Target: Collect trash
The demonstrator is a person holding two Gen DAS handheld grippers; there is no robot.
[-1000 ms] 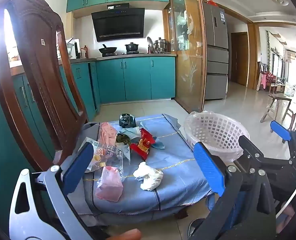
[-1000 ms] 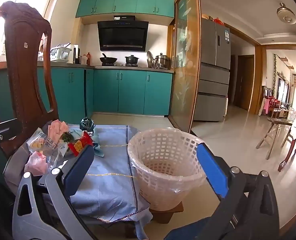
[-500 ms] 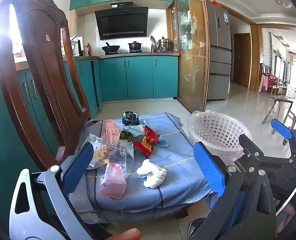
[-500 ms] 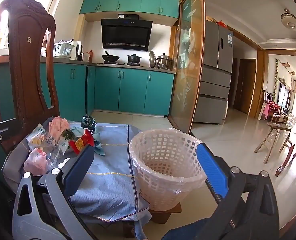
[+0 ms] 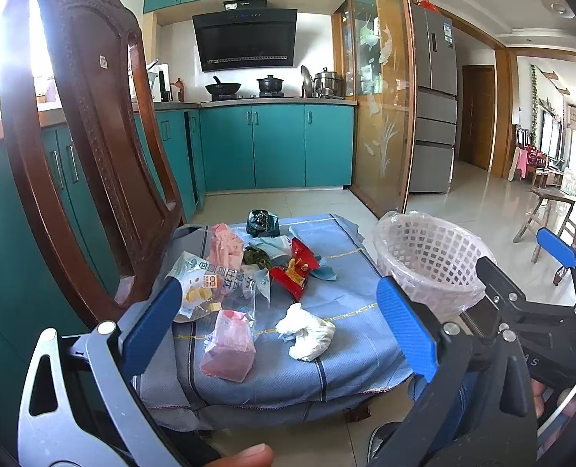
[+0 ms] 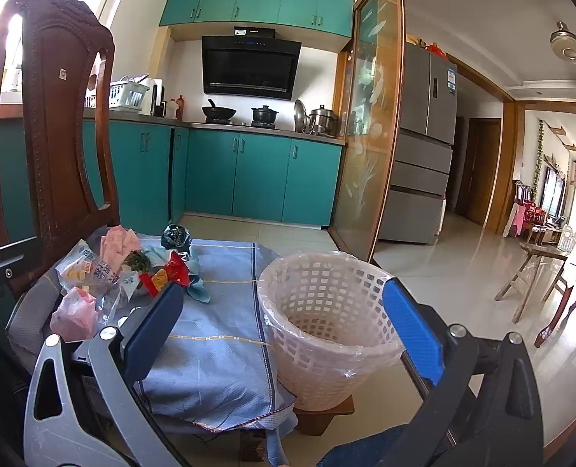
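Observation:
Trash lies on a blue cloth (image 5: 350, 350) over a low seat: a crumpled white tissue (image 5: 306, 334), a pink bag (image 5: 229, 350), a clear printed wrapper (image 5: 214, 284), a red snack packet (image 5: 293, 268), pink paper (image 5: 225, 243) and a dark bag (image 5: 262, 222). A white lattice basket (image 5: 428, 260) with a plastic liner stands at the cloth's right edge. My left gripper (image 5: 278, 330) is open, held short of the tissue and pink bag. My right gripper (image 6: 284, 319) is open, with the basket (image 6: 326, 323) between its fingers in view; it also shows at the right of the left wrist view (image 5: 521, 280).
A tall dark wooden chair back (image 5: 89, 148) rises at the left of the cloth. Teal kitchen cabinets (image 5: 276, 148) and a glass partition (image 5: 381, 116) stand behind. A wooden stool (image 6: 536, 276) sits on the tiled floor at the right. A fingertip (image 5: 245, 457) shows at the bottom edge.
Both views have tilted and risen slightly, so the chair, cloth and basket sit a little lower in frame. Both grippers stay open and the trash has not moved.

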